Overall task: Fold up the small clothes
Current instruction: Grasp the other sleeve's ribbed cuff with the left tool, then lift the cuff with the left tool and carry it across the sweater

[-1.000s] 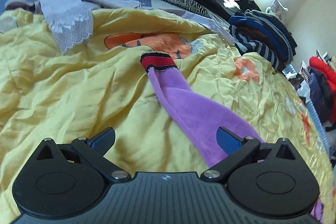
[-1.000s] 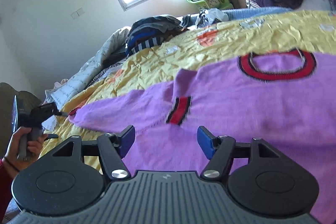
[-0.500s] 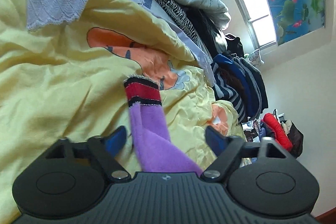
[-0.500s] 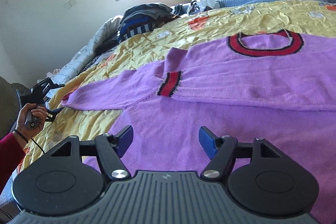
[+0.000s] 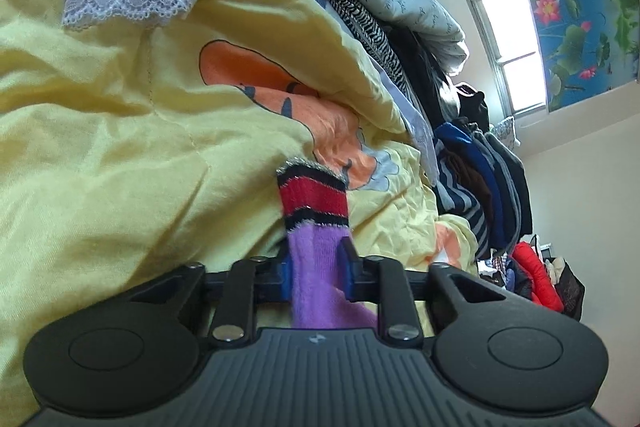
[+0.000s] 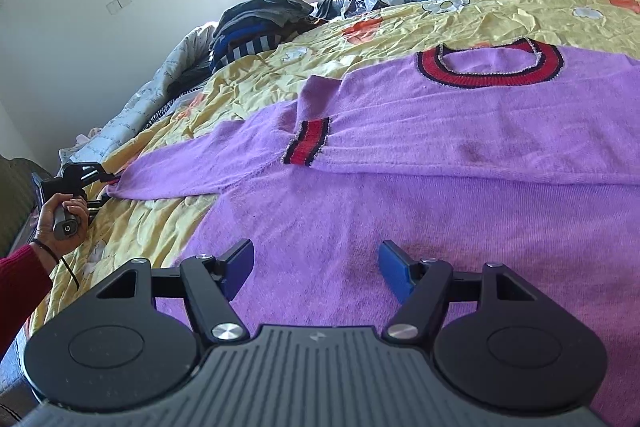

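left hand-held gripper (image 5: 316,267) clamped purple sweater (image 6: 440,155) sleeve just behind cuff (image 5: 313,197) | right hand-held gripper (image 6: 316,263) wide over sweater body

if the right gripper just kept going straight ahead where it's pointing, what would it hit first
Most likely the purple sweater itself. The right gripper is open and hangs low over the sweater's body, which fills the view ahead of its fingers. The folded-in sleeve with the red cuff lies farther on; depth is hard to judge.
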Demonstrator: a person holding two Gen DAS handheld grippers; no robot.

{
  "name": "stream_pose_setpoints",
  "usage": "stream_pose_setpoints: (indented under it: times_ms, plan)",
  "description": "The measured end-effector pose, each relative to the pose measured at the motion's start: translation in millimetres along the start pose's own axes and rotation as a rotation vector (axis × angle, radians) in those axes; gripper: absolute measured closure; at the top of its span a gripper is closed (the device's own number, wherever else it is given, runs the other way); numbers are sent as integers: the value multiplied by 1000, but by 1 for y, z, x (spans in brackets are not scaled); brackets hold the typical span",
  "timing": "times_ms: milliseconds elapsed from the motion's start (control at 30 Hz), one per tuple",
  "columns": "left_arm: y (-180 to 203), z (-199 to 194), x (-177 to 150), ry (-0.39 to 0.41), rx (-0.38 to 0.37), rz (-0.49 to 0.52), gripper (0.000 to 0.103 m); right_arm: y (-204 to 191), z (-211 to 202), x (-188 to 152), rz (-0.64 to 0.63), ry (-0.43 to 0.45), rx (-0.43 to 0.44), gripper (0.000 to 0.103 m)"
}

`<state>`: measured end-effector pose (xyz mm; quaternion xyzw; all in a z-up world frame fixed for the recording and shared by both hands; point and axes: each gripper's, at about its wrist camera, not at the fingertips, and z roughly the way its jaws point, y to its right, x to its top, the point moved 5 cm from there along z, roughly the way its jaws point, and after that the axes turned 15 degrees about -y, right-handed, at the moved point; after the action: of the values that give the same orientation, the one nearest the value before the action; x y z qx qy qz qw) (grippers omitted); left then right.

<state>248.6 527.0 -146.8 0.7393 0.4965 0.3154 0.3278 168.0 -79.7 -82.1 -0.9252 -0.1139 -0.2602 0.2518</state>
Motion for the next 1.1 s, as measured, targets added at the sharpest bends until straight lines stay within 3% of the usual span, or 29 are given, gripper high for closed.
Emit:
stream_pose_setpoints:
  times_ms: [67, 300, 500, 733, 900, 1100]
  plan:
    - [1, -2, -1, 14, 33, 18, 97, -1, -2, -1, -4, 3, -1, 34]
    - [38, -26, -19, 105, 148, 227, 98, 6, -8, -2, 34, 4, 14, 34]
    - [94, -55, -44, 201, 176, 412, 98, 15, -16, -4, 80, 18, 31, 34]
    - [173, -80, -93, 385, 212, 687, 98, 26, -26, -11, 112, 29, 39, 34]
    - [213, -91, -125, 499, 204, 782, 98, 38, -34, -15, 136, 46, 37, 33]
    - [224, -56, -170, 411, 235, 908, 98, 50, -39, -22, 169, 51, 51, 33]
